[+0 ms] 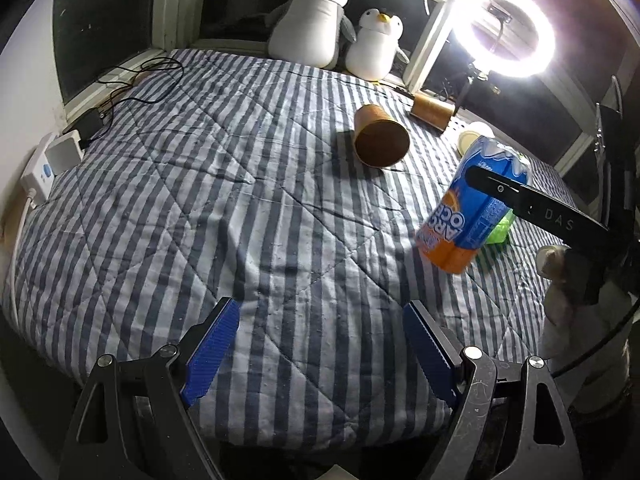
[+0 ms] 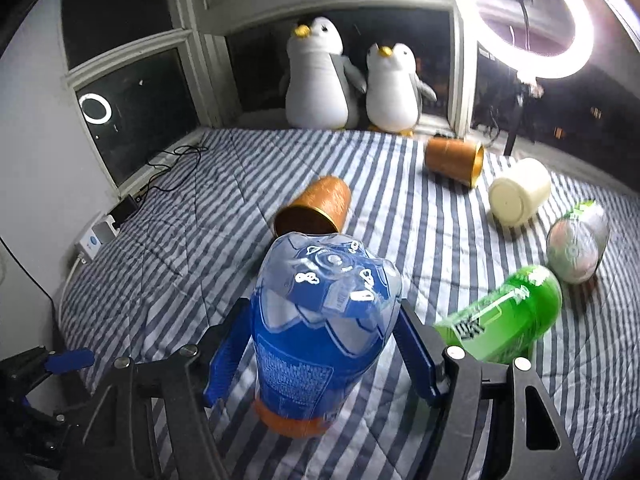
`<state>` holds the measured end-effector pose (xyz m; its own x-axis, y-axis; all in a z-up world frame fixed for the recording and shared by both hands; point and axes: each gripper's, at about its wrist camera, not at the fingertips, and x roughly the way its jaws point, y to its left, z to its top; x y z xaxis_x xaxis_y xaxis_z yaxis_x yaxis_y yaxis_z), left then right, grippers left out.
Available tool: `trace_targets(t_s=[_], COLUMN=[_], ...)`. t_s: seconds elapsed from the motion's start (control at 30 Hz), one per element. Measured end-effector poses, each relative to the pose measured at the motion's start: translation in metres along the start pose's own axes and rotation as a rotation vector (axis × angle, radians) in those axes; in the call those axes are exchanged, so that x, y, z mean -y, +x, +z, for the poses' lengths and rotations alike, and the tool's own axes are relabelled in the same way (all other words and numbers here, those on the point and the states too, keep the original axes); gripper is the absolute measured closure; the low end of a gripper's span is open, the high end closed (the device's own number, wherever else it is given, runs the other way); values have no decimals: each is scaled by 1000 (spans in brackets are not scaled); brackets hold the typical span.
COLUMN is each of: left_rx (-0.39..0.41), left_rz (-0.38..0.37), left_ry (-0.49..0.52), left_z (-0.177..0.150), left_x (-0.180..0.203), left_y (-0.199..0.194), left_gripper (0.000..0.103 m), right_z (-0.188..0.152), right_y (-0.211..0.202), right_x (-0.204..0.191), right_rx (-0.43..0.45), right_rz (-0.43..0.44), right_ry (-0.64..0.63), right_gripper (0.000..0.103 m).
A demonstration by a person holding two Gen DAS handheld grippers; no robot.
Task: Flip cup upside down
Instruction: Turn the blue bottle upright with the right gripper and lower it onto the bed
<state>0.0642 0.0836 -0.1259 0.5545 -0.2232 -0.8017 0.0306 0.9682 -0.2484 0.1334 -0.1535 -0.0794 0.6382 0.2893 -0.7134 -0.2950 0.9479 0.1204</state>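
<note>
My right gripper [image 2: 320, 344] is shut on a blue and orange plastic cup [image 2: 320, 336], made from a cut soda bottle. It holds the cup upside down above the striped bedspread [image 2: 400, 220], orange end lowest. In the left wrist view the same cup [image 1: 476, 204] hangs tilted at the right in the right gripper [image 1: 496, 188]. My left gripper [image 1: 320, 344] is open and empty over the bed's near edge. A brown cup [image 1: 380, 136] lies on its side in the middle of the bed, also in the right wrist view [image 2: 316, 210].
A second brown cup [image 2: 456, 160], a cream cup [image 2: 516, 192], a green cup [image 2: 508, 316] and a clear green-labelled cup [image 2: 578, 240] lie on the bed's right side. Two plush penguins [image 2: 348, 80] sit at the window. A lit ring light [image 2: 524, 16] stands back right. Cables and a charger [image 1: 92, 120] lie left.
</note>
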Motion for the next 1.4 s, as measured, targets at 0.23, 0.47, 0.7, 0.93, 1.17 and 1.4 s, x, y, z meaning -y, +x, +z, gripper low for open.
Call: trace_targets(t_s=[0.23,0.47,0.7,0.93,1.17,1.4], left_rx=[3,13,39,59,58,59], left_rz=[3,8,26,36,34,35], left_ry=[-11,-12,10,28,31,32], left_z=[-2,-2,-2,-3,-3,-3], left_x=[-5,-6,0,5,5,5], left_y=[-1,-3,-9,-13,-13,-13], left_gripper=[17,17,17,17,17,17], right_z=[-2,-11,-15,-14,-17,-18], right_y=[2,12,9,9,8,8], right_x=[-18,-32,-38,-39,-41,-46], right_rx=[72,68,79,80,76,78], right_rz=[-46,-90,-100,-98,-88,-84], right_ry=[-62,-135,-156,-155,-155,-169], right_gripper=[36,36,36,36,37,37])
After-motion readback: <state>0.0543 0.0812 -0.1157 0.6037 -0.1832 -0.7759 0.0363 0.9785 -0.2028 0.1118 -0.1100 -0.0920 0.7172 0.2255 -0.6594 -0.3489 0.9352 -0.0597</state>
